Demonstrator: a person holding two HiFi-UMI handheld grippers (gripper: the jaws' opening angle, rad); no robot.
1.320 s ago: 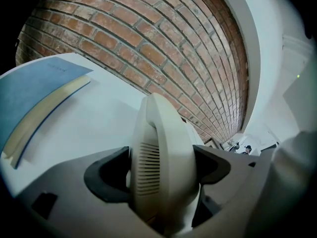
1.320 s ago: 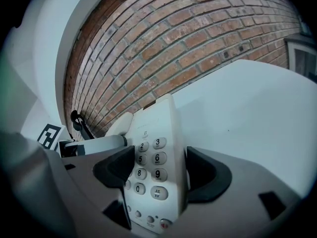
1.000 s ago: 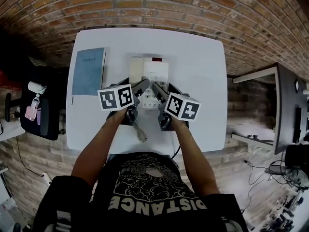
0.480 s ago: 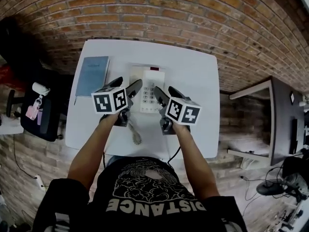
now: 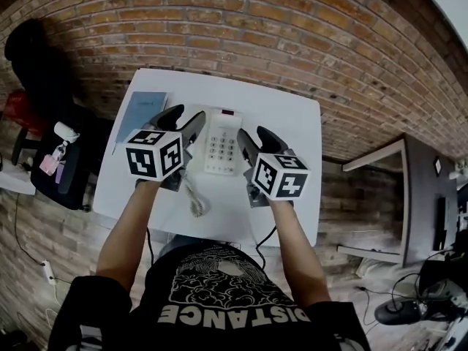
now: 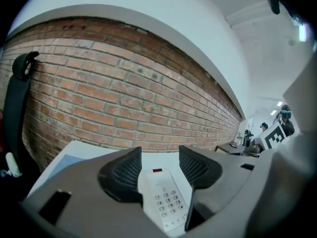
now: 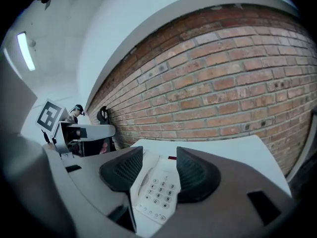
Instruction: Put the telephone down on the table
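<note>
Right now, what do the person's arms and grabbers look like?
The left gripper and right gripper are dark grey, each with two curved jaws, mesh-patterned pads and a white cube printed with black square markers. Their jaws have just been closing, nothing between them. The person wears a black short-sleeved T-shirt with white print.

The telephone is white with grey keys and a small red mark, the table white, the notebook blue-grey, the wall red-brown brick with pale mortar, the cubes black-and-white squares, the shirt black with white print.
</note>
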